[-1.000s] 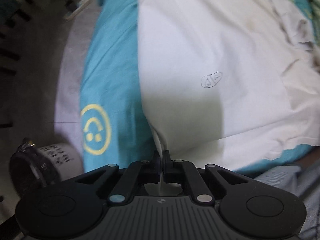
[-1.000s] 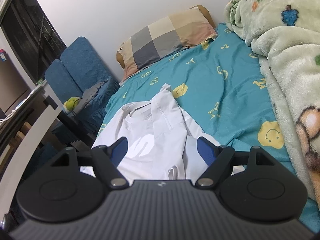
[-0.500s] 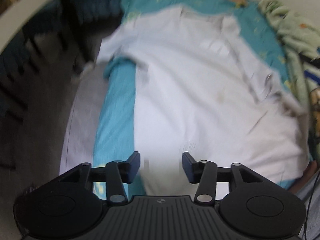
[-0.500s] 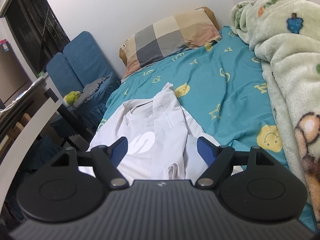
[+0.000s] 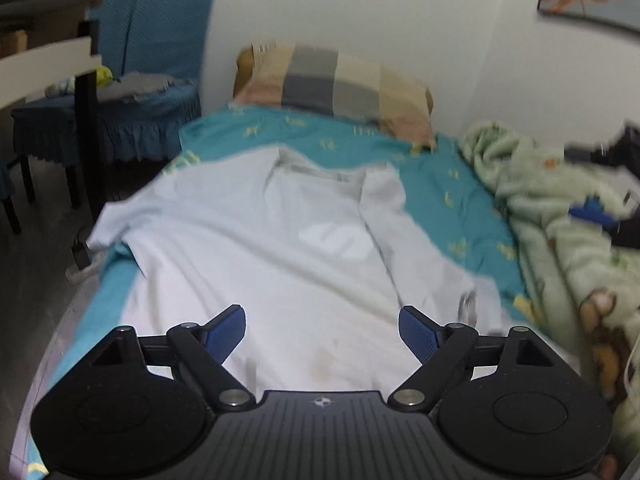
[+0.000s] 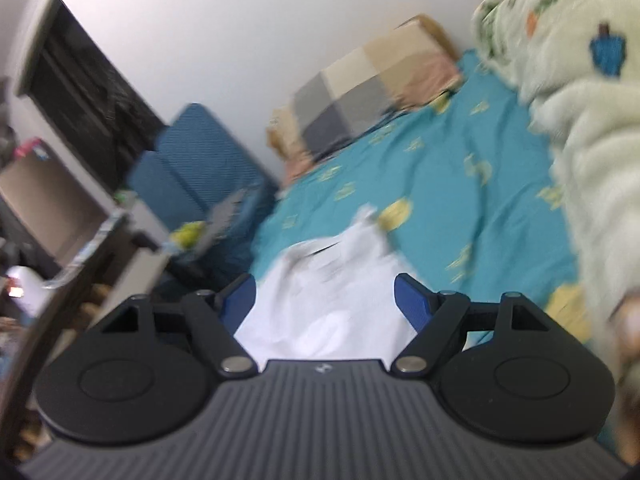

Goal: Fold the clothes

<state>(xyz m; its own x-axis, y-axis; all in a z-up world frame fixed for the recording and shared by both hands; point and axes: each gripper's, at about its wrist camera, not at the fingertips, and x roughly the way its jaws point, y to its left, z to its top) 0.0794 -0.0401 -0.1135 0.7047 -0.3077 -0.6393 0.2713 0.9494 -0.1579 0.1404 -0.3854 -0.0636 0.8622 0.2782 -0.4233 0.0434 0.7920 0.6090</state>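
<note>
A white T-shirt (image 5: pixel 280 264) lies spread on the teal bed sheet (image 5: pixel 452 196), collar toward the pillow, its right side folded inward. My left gripper (image 5: pixel 322 330) hovers over the shirt's near hem; its jaws are opening and nothing is between the blue pads (image 5: pixel 226 330). In the blurred right wrist view the same white T-shirt (image 6: pixel 328 300) shows beyond my right gripper (image 6: pixel 324 298), which stands open and holds nothing.
A checked pillow (image 5: pixel 340 84) lies at the head of the bed. A pale green fleece blanket (image 5: pixel 560 240) is heaped along the right side. A blue covered chair (image 5: pixel 132 92) and a dark table (image 5: pixel 44 20) stand left of the bed, over dark floor.
My left gripper let go of the shirt's edge, opened wide, and swung up from looking down at the hem to looking along the bed. The right gripper drifted and tilted, blurring its view.
</note>
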